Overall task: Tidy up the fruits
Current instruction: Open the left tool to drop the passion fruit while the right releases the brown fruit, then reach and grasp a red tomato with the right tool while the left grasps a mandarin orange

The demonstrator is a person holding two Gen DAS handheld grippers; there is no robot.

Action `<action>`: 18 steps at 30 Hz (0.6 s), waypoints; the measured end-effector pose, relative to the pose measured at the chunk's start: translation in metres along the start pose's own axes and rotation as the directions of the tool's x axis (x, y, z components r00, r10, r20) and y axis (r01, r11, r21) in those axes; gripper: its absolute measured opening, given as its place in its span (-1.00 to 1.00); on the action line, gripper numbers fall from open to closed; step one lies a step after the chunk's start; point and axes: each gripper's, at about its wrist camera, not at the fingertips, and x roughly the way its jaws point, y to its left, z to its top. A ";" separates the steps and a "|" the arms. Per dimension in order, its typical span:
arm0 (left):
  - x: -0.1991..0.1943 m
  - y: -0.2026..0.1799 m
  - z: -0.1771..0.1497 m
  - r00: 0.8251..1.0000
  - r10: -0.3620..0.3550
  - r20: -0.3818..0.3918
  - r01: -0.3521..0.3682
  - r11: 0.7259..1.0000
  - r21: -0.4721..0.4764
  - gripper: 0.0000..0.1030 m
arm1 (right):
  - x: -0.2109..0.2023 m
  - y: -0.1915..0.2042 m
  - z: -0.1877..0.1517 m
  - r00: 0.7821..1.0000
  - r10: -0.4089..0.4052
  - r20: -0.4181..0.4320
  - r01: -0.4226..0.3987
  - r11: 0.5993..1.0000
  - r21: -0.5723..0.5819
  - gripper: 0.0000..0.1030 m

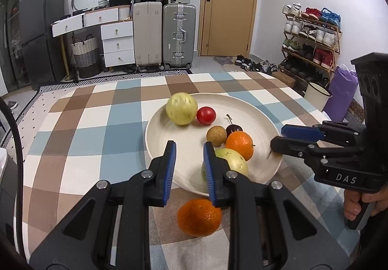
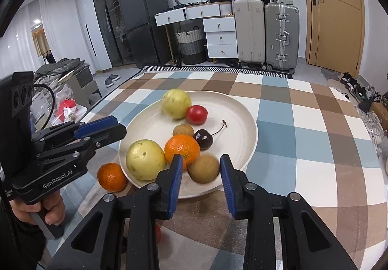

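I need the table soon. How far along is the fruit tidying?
Done: most fruit lies on the plate. In hand: nothing is gripped. The left gripper is shut and empty, and a brown fruit sits on the plate between the open fingers of the right gripper. Left: one orange on the cloth beside the plate, and something red, half hidden, under the right gripper.

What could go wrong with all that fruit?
The far yellow fruit looks blurred, maybe rolling near the rim of the plate; it might tip off. The brown fruit in front of the right gripper is blurred too, close to the near rim. The orange on the table could get bumped by the left gripper.
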 end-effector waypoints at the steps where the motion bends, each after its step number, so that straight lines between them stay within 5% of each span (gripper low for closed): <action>1: 0.000 0.000 0.000 1.000 -0.001 -0.002 0.001 1.000 -0.002 -0.57 | 0.000 0.000 0.000 1.000 -0.002 0.001 0.002 1.000 0.000 -0.16; 3: -0.001 0.000 -0.001 1.000 0.000 -0.002 0.000 1.000 -0.004 -0.42 | -0.002 0.000 -0.001 1.000 -0.002 0.011 0.002 1.000 -0.004 -0.11; 7: -0.006 0.001 -0.001 1.000 -0.001 0.021 0.002 1.000 -0.014 0.25 | -0.006 0.000 -0.002 1.000 -0.010 0.015 0.010 1.000 -0.005 0.00; 10: -0.014 0.002 -0.003 0.999 0.009 0.045 -0.008 1.000 -0.020 0.65 | -0.009 0.000 -0.004 1.000 -0.012 0.018 0.012 1.000 -0.005 0.36; 13: -0.018 0.003 -0.005 0.999 0.017 0.042 -0.016 1.000 -0.021 0.75 | -0.014 0.000 -0.006 1.000 -0.010 0.026 0.010 1.000 -0.004 0.66; 18: -0.030 0.007 -0.011 0.998 0.029 0.055 -0.027 0.999 -0.035 0.97 | -0.019 0.001 -0.010 1.000 -0.013 0.024 0.012 1.000 0.007 0.87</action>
